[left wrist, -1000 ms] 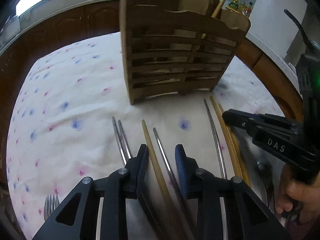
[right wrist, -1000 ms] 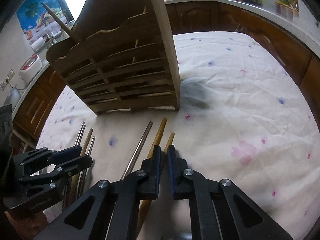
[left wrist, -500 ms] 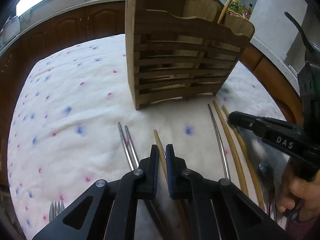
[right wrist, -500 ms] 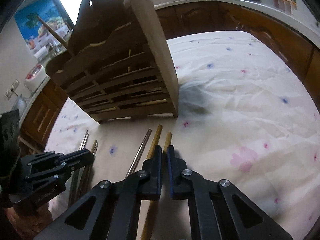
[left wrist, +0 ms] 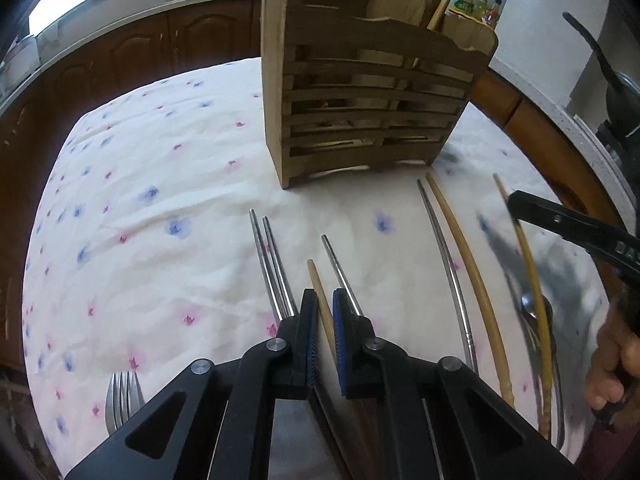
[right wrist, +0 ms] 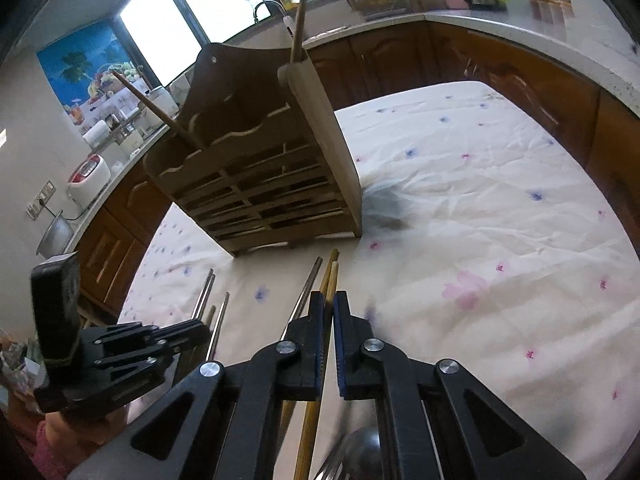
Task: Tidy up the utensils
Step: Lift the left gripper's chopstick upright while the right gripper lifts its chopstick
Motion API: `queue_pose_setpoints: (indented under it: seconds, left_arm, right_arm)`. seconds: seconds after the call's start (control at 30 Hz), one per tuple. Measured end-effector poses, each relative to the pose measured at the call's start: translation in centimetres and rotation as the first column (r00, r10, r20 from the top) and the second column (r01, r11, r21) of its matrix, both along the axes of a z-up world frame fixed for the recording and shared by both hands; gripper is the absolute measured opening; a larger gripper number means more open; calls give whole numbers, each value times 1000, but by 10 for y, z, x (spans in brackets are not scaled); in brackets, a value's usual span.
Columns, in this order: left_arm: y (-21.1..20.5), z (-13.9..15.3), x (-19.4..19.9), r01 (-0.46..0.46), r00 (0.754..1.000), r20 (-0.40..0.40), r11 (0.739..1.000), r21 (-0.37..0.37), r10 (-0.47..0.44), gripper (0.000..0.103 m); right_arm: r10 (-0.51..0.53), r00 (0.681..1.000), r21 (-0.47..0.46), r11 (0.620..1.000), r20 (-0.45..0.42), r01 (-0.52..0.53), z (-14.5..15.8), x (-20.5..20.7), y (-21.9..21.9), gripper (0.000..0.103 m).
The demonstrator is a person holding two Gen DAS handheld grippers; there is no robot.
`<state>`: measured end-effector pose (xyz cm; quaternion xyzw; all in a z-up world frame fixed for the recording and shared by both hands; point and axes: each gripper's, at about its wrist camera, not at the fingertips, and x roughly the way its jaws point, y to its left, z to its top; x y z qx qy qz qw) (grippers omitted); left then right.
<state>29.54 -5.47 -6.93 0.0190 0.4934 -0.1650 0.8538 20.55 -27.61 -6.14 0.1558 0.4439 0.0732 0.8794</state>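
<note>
A slatted wooden utensil holder (left wrist: 368, 100) (right wrist: 260, 184) stands on the flowered cloth. In the left wrist view my left gripper (left wrist: 324, 312) is shut on a wooden chopstick (left wrist: 318, 288). A pair of metal chopsticks (left wrist: 272, 264) lies to its left and a single metal one (left wrist: 340, 272) to its right. My right gripper (right wrist: 329, 312) is shut on another wooden chopstick (right wrist: 332, 280), raised off the cloth. That chopstick (left wrist: 528, 264) also shows at the right of the left wrist view. A second wooden chopstick (right wrist: 326, 270) and a metal chopstick (right wrist: 308, 292) lie beside it.
A fork (left wrist: 122, 396) lies near the cloth's front left. A spoon (left wrist: 532, 312) and another fork rest under the right gripper. Two wooden sticks stand in the holder. Brown cabinets and a counter ring the table (left wrist: 160, 200).
My left gripper has closed on the wooden chopstick that lay between its open jaws. The right gripper has risen and tilted with its chopstick.
</note>
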Motion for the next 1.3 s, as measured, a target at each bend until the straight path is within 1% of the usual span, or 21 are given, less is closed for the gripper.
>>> queue_pose_setpoints:
  seconds: [0.07,0.17,0.3,0.37,0.43,0.53,0.7,0.83,1.0,1.1,1.3]
  left_arm:
    - [-6,1,4,11,1000,-2,1000,29,-11,8]
    - [-12,0,11,24,1000,0,998,54,-24,9]
    - [-11,-1,12,25,1000,13,999,46,-26,6]
    - [-6,2,8,13,1000,18,1000,25,-13,5]
    - [2,12,-3,-1,999,40,1000,-26,2,5]
    - [12,36,-23,-7,995,95,997,-82,15,4]
    - [35,80,-57,-7,981,193,988,-154,37,3]
    - [51,106,-87,-1,965,258,984,-177,47,3]
    - [66,129,-119,7,947,314,977,-212,61,3]
    - [73,140,-134,11,938,340,975,-220,66,3]
    - [81,148,-144,12,926,369,969,-247,83,3]
  right_arm:
    - [0,1000,-1,1000,-1,0,0,1,0,4]
    - [-2,1000,5,1000,1,2,0,1,0,4]
    - [-5,1000,11,1000,10,5,5,-4,0,4]
    - [-7,1000,17,1000,19,7,10,-7,-1,4]
    - [-8,999,20,1000,35,8,17,-12,-1,4]
    - [-1,997,19,1000,75,-1,35,-19,2,4]
    - [16,988,7,1000,154,-17,66,-32,12,4]
    - [28,978,-1,1000,207,-28,88,-43,18,4]
    - [37,962,-14,999,272,-35,114,-56,24,4]
    - [41,952,-24,999,302,-35,126,-60,26,4]
    - [46,937,-41,999,348,-33,141,-66,31,3]
